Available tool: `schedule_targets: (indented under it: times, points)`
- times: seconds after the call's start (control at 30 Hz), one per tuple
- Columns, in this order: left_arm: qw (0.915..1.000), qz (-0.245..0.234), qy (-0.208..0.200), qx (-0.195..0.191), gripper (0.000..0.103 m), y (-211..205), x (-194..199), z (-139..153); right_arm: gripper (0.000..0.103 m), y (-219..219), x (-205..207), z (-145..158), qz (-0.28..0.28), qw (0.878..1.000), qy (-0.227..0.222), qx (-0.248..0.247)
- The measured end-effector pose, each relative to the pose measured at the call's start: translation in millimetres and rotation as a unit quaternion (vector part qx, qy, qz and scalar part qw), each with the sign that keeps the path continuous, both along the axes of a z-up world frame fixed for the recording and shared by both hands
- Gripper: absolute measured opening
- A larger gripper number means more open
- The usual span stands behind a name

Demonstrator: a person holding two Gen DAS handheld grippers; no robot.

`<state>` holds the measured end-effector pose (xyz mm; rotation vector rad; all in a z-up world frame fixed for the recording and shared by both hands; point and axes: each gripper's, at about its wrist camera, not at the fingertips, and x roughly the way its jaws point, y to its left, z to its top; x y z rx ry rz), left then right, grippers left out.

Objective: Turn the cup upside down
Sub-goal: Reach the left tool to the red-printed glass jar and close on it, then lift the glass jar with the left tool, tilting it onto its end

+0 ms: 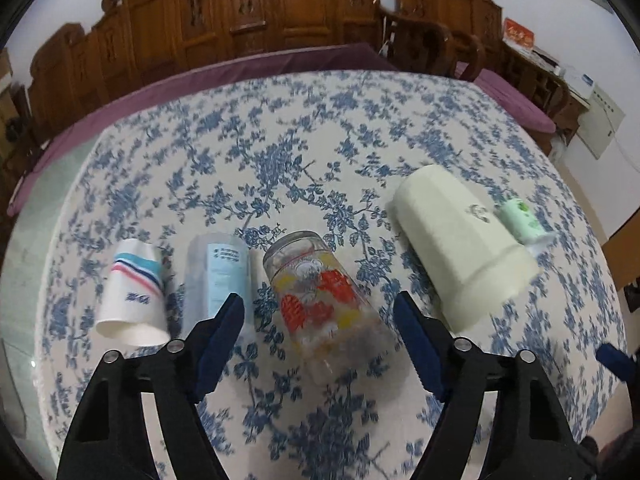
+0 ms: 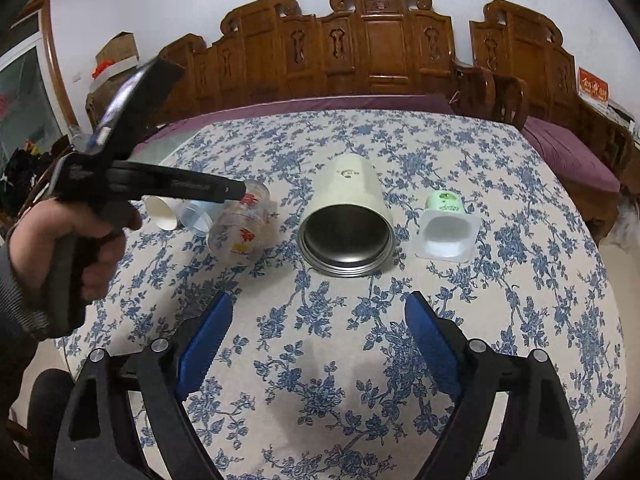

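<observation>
Several cups lie on their sides in a row on the floral tablecloth (image 1: 280, 152). In the left wrist view, from left: a striped paper cup (image 1: 134, 294), a clear plastic cup with a blue label (image 1: 218, 276), a glass cup with red and yellow prints (image 1: 324, 304), a cream steel-lined cup (image 1: 460, 244), a small green yogurt cup (image 1: 522, 220). My left gripper (image 1: 320, 316) is open, its jaws either side of the glass cup (image 2: 240, 220). My right gripper (image 2: 318, 316) is open and empty, short of the cream cup (image 2: 348, 224).
Carved wooden chairs (image 2: 380, 48) and a purple cushioned bench (image 2: 568, 152) ring the far side of the table. The left hand-held gripper's body (image 2: 132, 184) reaches in from the left in the right wrist view. The yogurt cup (image 2: 446, 224) lies right of the cream cup.
</observation>
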<state>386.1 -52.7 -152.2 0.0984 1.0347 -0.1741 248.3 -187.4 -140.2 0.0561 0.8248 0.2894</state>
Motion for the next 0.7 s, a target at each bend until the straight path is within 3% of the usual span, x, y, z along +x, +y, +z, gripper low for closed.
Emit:
schedule_targets:
  times: [0.23, 0.7]
  points:
    - [0.9984, 0.024, 0.049, -0.014, 0.065, 0.7, 27.7, -29.9, 0.09, -6.5, 5.2, -9.3, -0.004, 1.0, 0.009, 0.005]
    - [0.9931, 0.042, 0.105, -0.032, 0.067, -1.2, 50.6, -52.8, 0.09, -9.9, 1.9, -12.5, -0.006, 1.0, 0.015, 0.011]
